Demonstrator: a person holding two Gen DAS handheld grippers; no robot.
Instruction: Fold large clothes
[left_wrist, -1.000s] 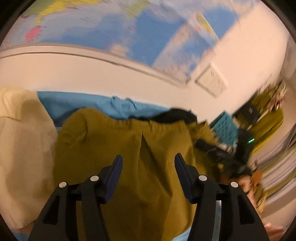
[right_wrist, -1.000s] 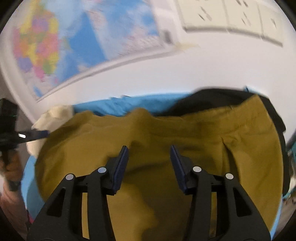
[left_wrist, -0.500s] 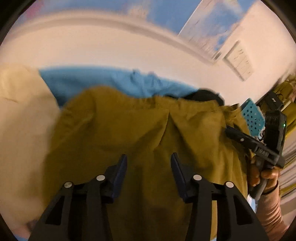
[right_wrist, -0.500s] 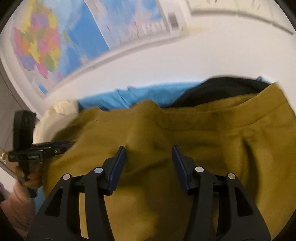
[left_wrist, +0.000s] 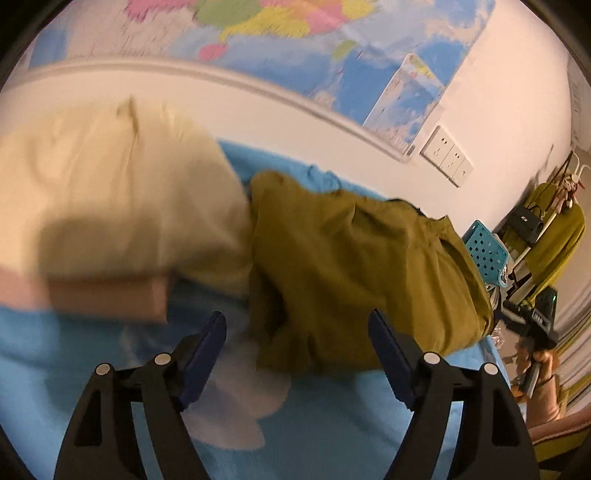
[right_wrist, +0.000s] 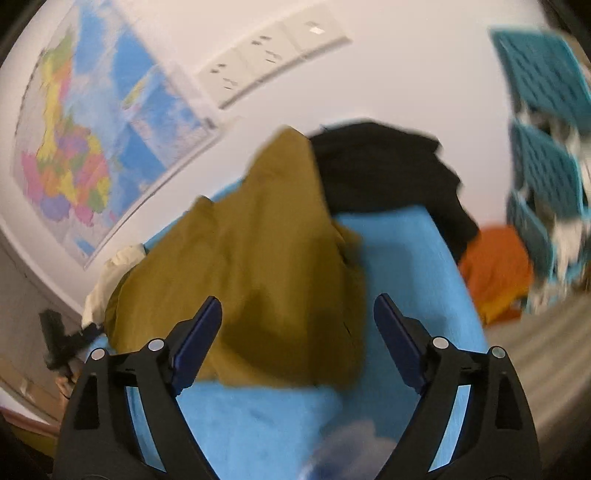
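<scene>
An olive-green garment (left_wrist: 354, 273) lies bunched on the blue bed sheet (left_wrist: 332, 424); it also shows in the right wrist view (right_wrist: 266, 280). My left gripper (left_wrist: 297, 354) is open and empty, just before the garment's near edge. My right gripper (right_wrist: 297, 339) is open and empty, with the garment's near edge between and beyond its fingers. A black garment (right_wrist: 384, 173) lies behind the olive one by the wall. A cream garment (left_wrist: 110, 199) lies to the olive one's left.
A white wall with a map (right_wrist: 85, 140) and sockets (right_wrist: 269, 48) backs the bed. Teal baskets (right_wrist: 543, 122) and an orange cloth (right_wrist: 498, 269) are to the right. The other gripper and hand (left_wrist: 535, 332) show at the right edge.
Both grippers opened wider and pulled back from over the olive garment. The left view swung left towards the cream garment, the right view swung right towards the baskets.
</scene>
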